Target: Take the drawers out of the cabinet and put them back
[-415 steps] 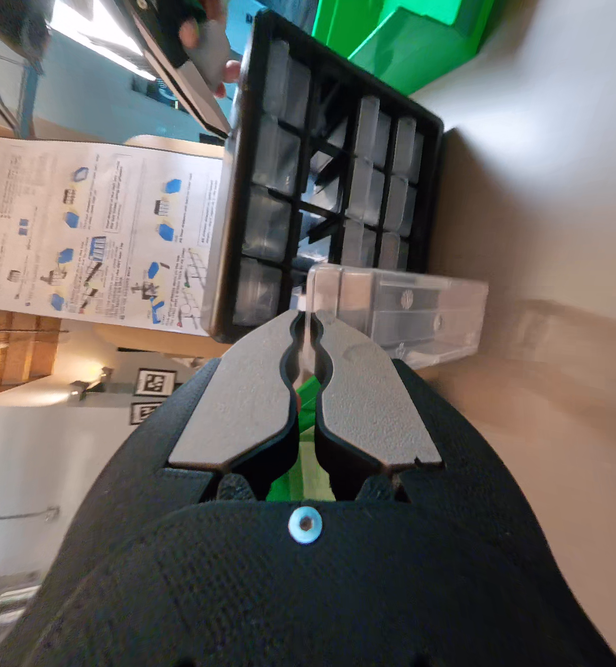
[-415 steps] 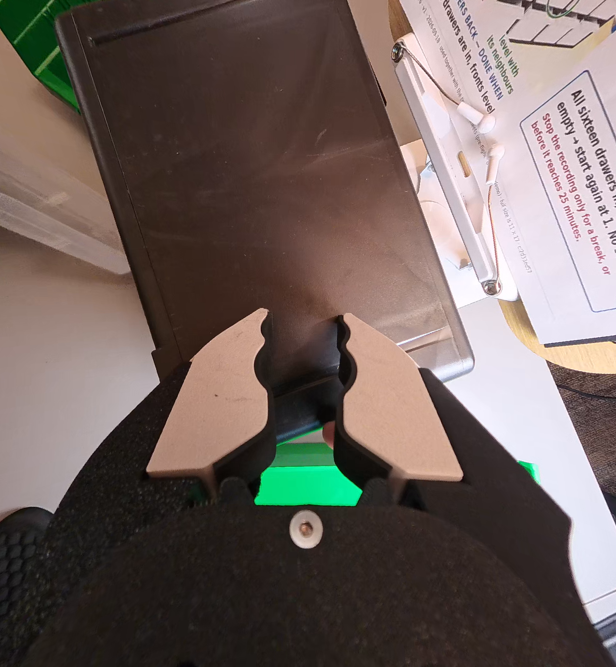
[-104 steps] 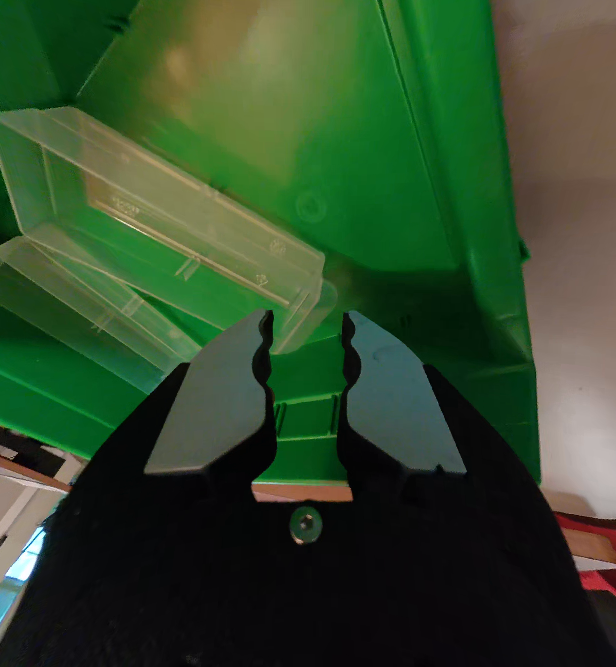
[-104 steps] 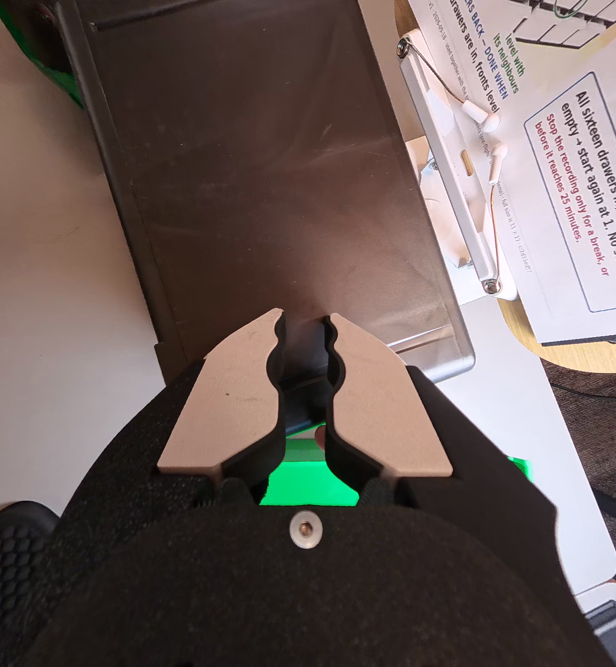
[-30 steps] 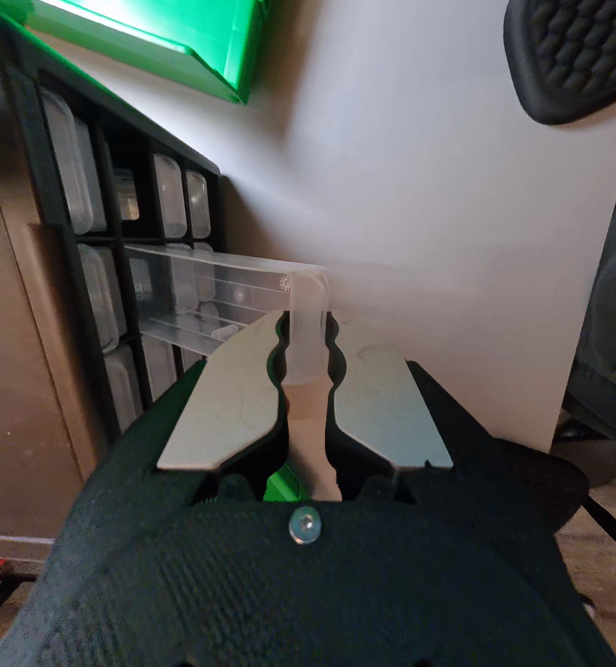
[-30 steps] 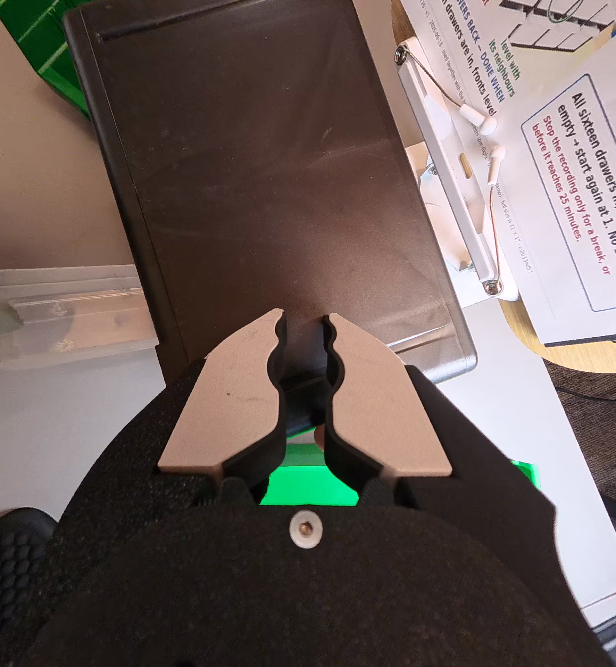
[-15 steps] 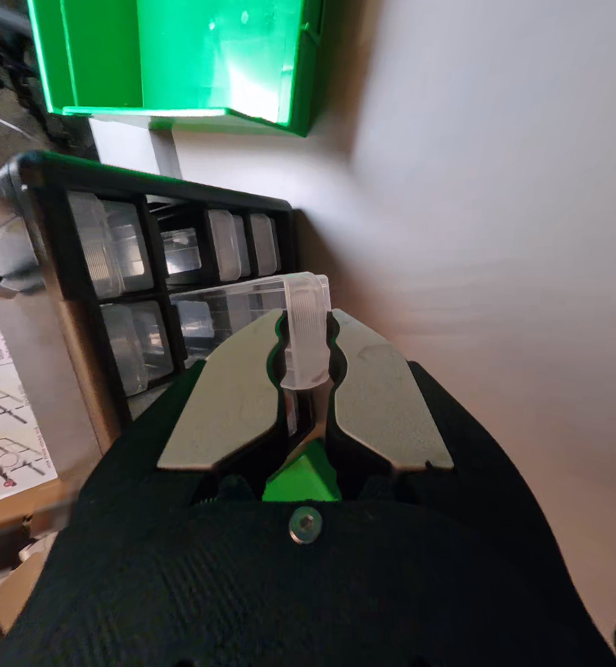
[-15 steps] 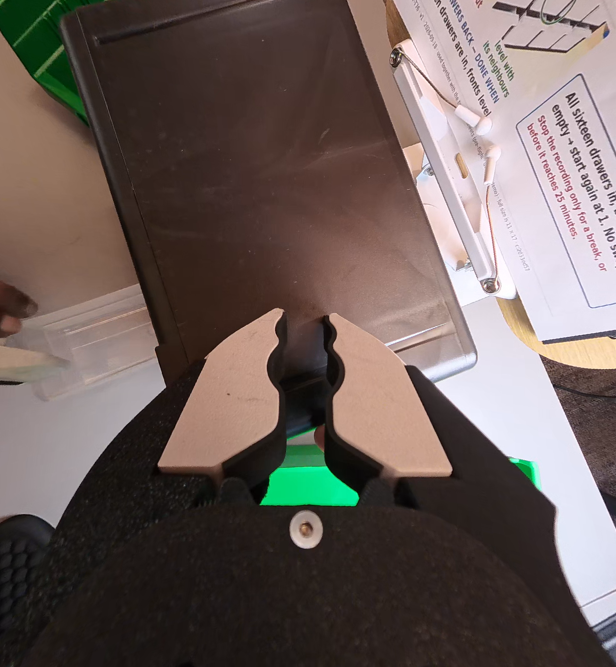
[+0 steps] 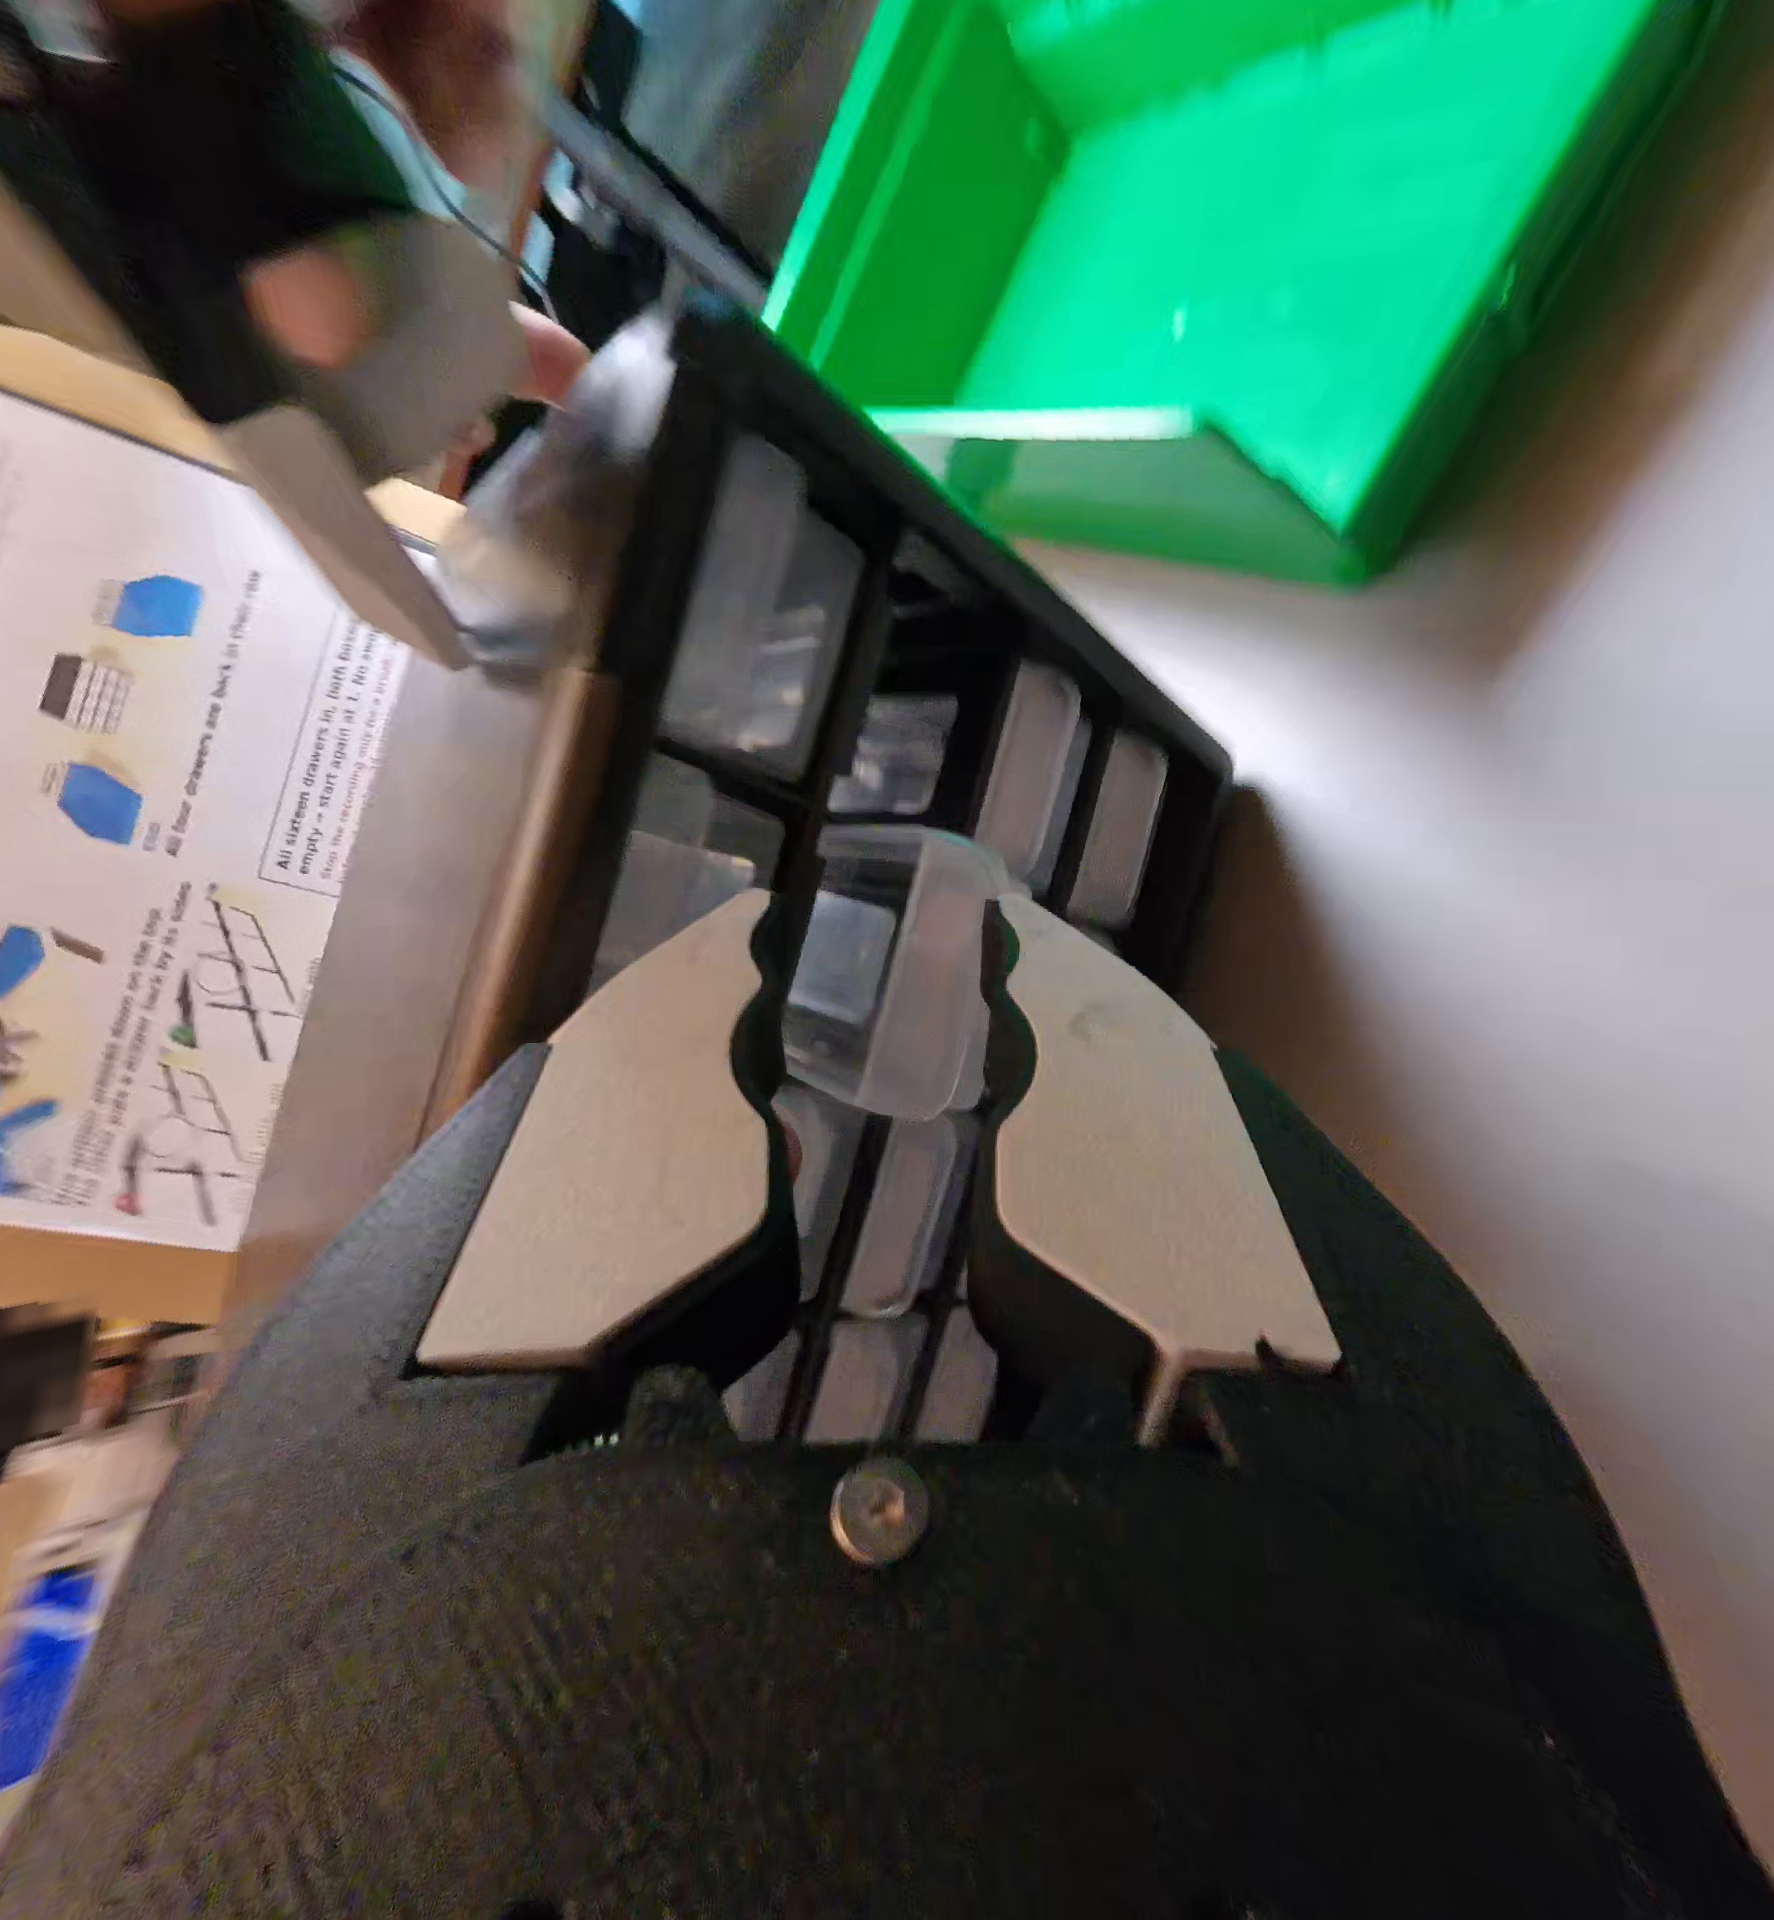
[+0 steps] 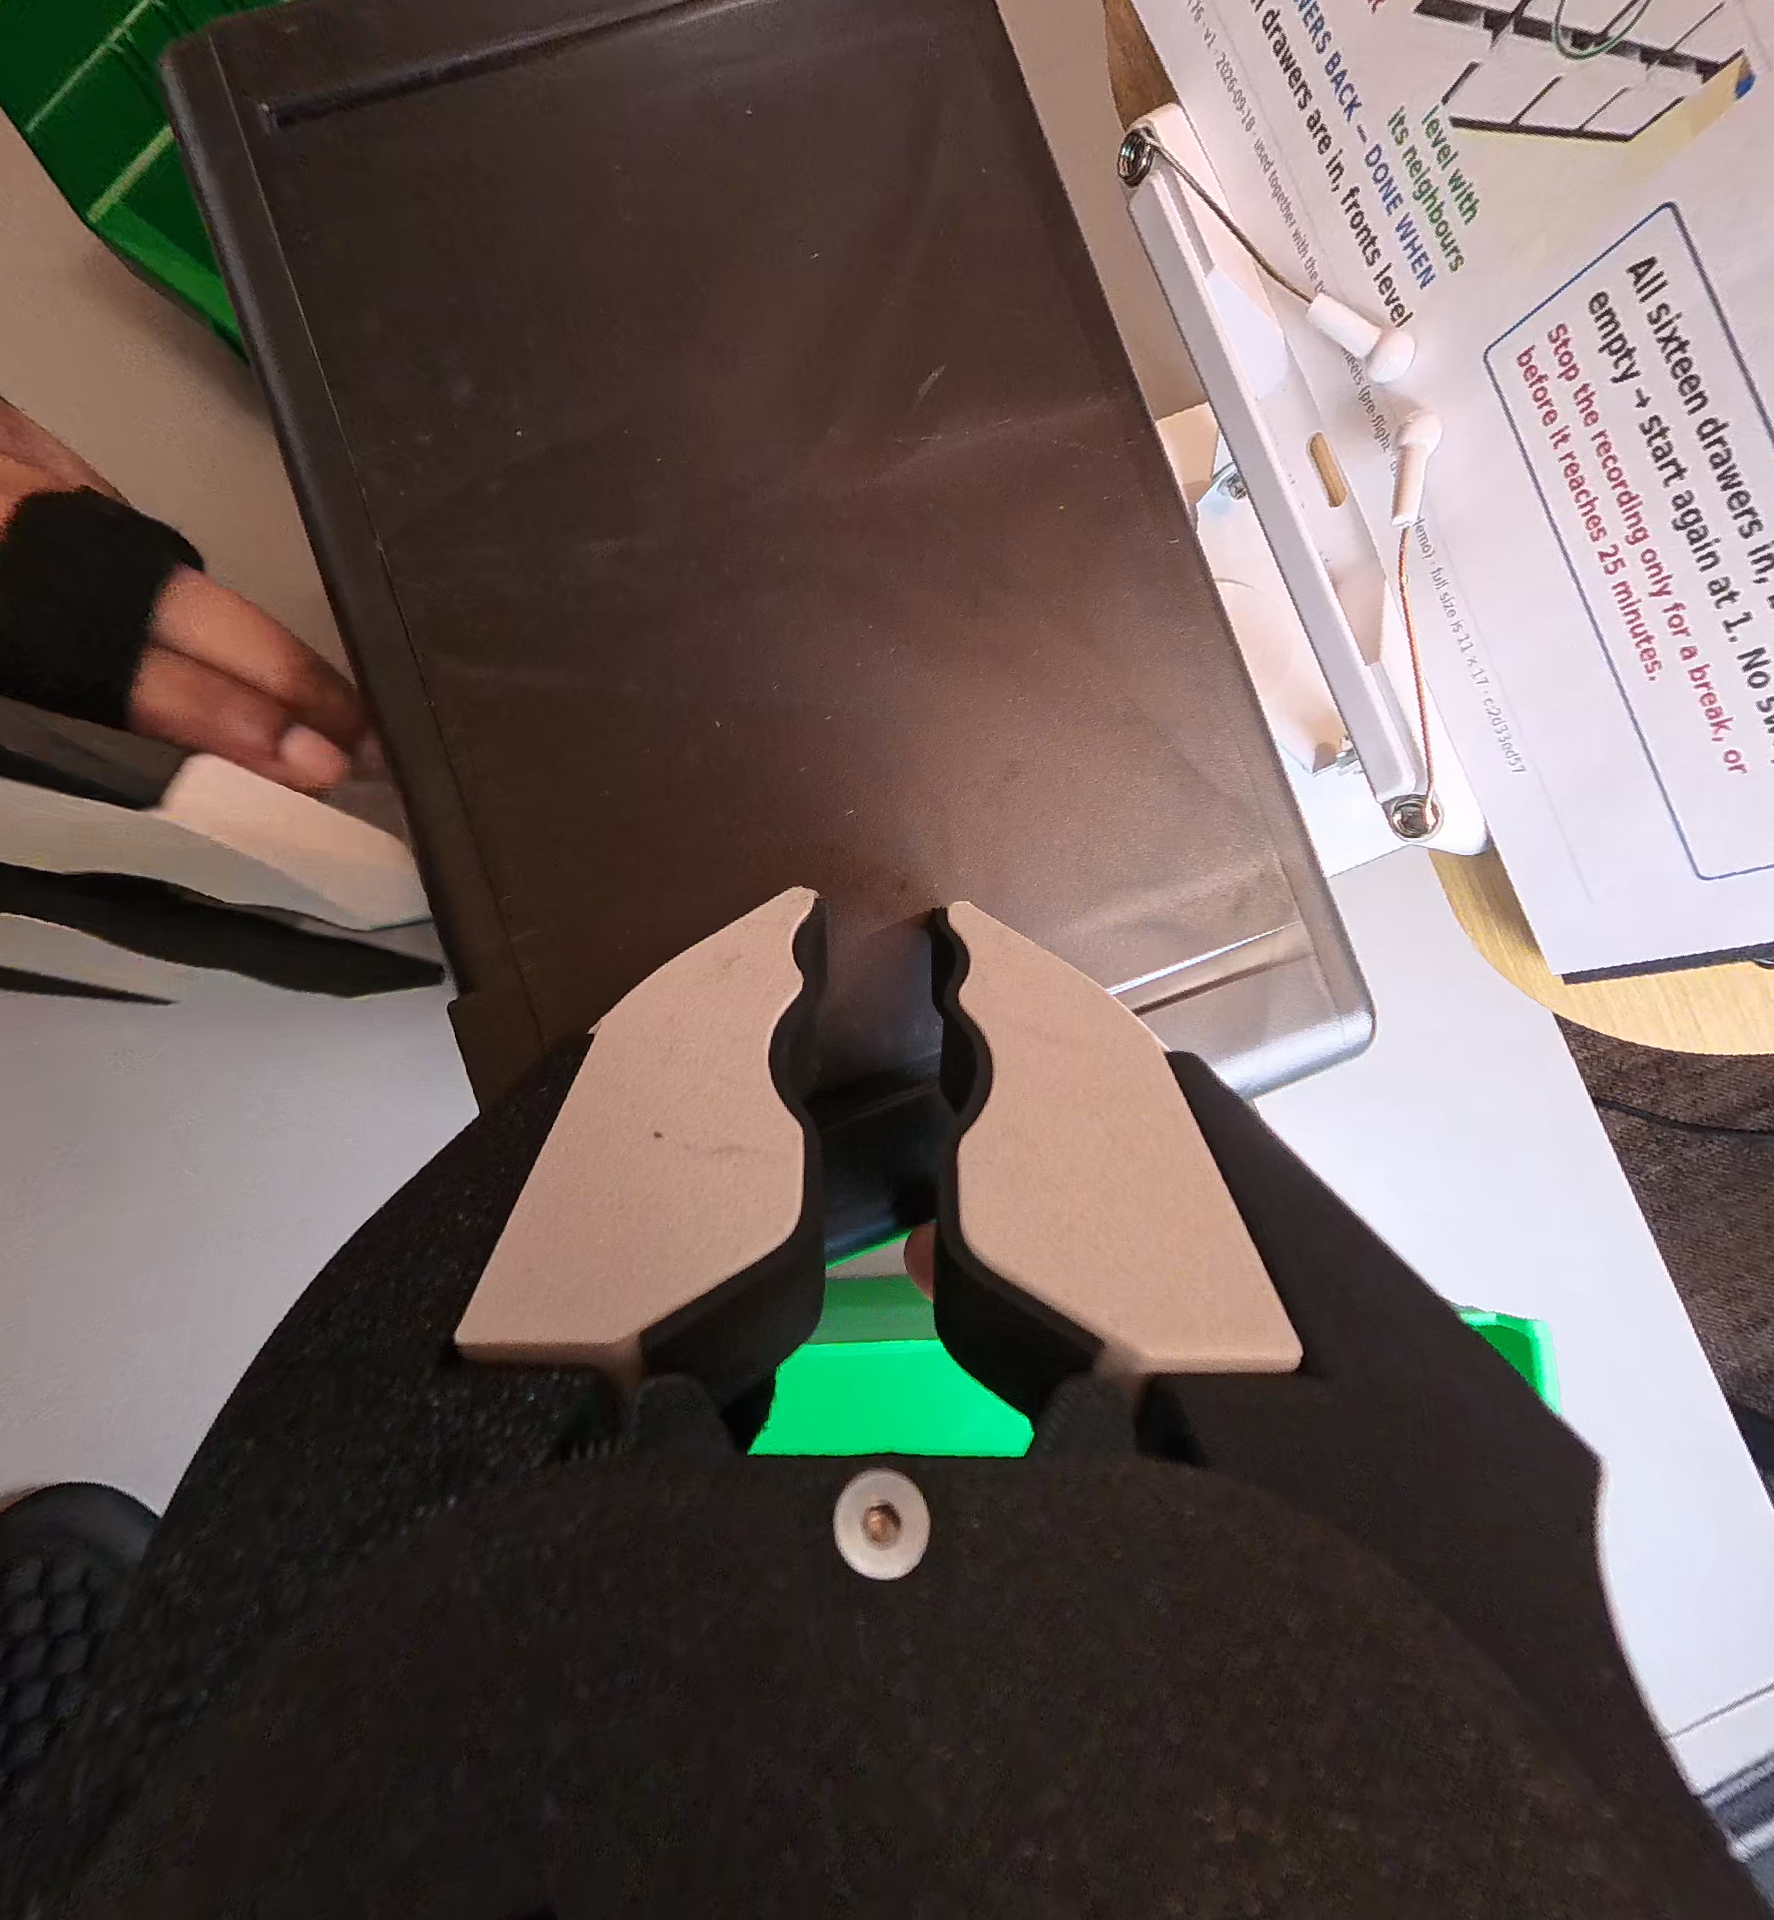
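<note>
Left gripper [image 9: 878, 977] parted, clear drawer's [image 9: 919, 997] handle against its right finger, in front of the cabinet [image 9: 924, 727]; right gripper [image 10: 872, 971] clamped on cabinet's edge

The cabinet [image 9: 924, 582] at the centre of the left wrist view has a black frame, and its drawers [image 9: 758, 644] are clear, colourless plastic. At upper right there a bin [image 9: 1226, 260] is bright green. The left gripper [image 9: 883, 1018] has pale grey-beige finger plates on a black textured body. In the right wrist view the cabinet top [image 10: 758, 520] is dark brown-black, the table [image 10: 187, 1122] white, and the printed sheet [image 10: 1641, 520] at upper right white with black, red, green and blue markings.
</note>
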The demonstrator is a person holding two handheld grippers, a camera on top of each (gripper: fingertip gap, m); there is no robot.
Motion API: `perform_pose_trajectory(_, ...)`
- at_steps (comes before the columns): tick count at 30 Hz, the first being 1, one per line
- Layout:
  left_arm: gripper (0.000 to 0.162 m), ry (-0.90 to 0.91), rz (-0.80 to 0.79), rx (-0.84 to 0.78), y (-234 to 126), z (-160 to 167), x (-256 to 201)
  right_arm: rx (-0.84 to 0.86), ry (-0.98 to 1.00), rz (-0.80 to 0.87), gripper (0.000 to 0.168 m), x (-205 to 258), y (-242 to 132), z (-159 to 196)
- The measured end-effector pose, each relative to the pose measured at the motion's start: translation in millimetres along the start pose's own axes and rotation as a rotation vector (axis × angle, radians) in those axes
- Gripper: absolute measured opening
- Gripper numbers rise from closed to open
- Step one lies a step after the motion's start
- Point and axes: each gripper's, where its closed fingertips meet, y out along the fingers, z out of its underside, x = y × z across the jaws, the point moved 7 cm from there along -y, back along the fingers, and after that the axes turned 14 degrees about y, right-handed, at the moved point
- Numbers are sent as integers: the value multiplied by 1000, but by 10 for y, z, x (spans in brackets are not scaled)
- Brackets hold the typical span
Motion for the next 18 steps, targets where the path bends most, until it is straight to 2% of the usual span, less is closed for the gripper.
perform_pose_trajectory(1,35,-78,-14,-59,-74,-14,27,-2,0,-1,19,-1,0,1)
perform_pose_trajectory(5,20,-391,-8,-289,-335,-25,13,3,-2,-5,19,-4,-1,-2)
perform_pose_trajectory(7,15,-496,45,-336,-340,4,-110,5,-3,-6,19,-4,0,-4)
perform_pose_trajectory(12,0,-584,-11,-247,-69,158,-301,0,-2,-6,19,-4,0,1)
perform_pose_trajectory(16,0,-666,-123,-189,116,264,-210,-13,1,-4,19,-4,-2,11)
perform_pose_trajectory(18,0,-735,-116,-191,212,312,-170,-15,2,-4,19,-7,-2,12)
